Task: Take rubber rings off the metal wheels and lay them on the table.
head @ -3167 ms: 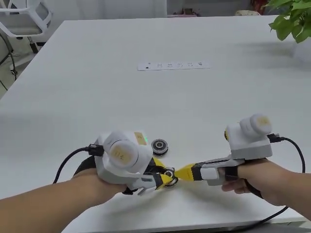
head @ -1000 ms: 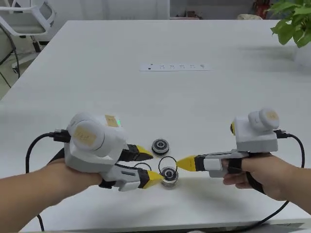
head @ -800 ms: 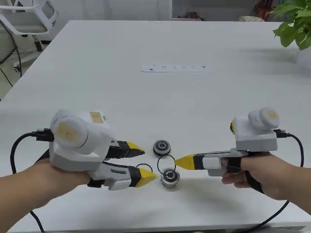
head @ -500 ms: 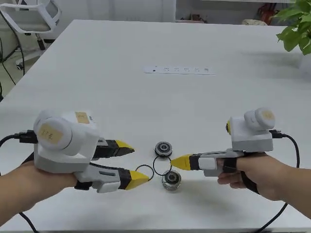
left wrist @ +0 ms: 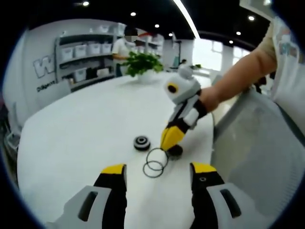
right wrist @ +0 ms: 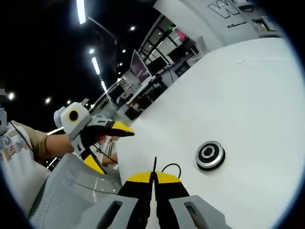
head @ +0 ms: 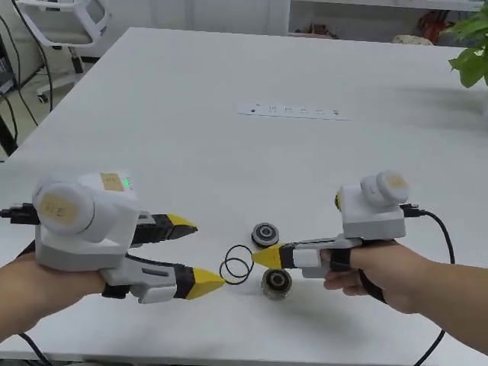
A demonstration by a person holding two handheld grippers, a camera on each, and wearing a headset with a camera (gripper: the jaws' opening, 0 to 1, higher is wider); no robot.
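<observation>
A broad white desk [head: 229, 76] carries the work near its front edge, where a person holds two grippers pointing toward each other. The left gripper [head: 197, 253] has its yellow-tipped fingers spread apart and empty. The right gripper [head: 259, 258] has its fingers pressed together on the edge of a rubber ring [head: 242, 258]. Two metal wheels [head: 264, 233] sit on the desk just beside the right fingers, and the pinched ring lies overlapping a second ring [head: 230, 270] between the grippers.

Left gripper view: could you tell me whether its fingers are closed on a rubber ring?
No, the fingers of the left gripper stand apart and empty, with the rubber rings beyond them.
</observation>
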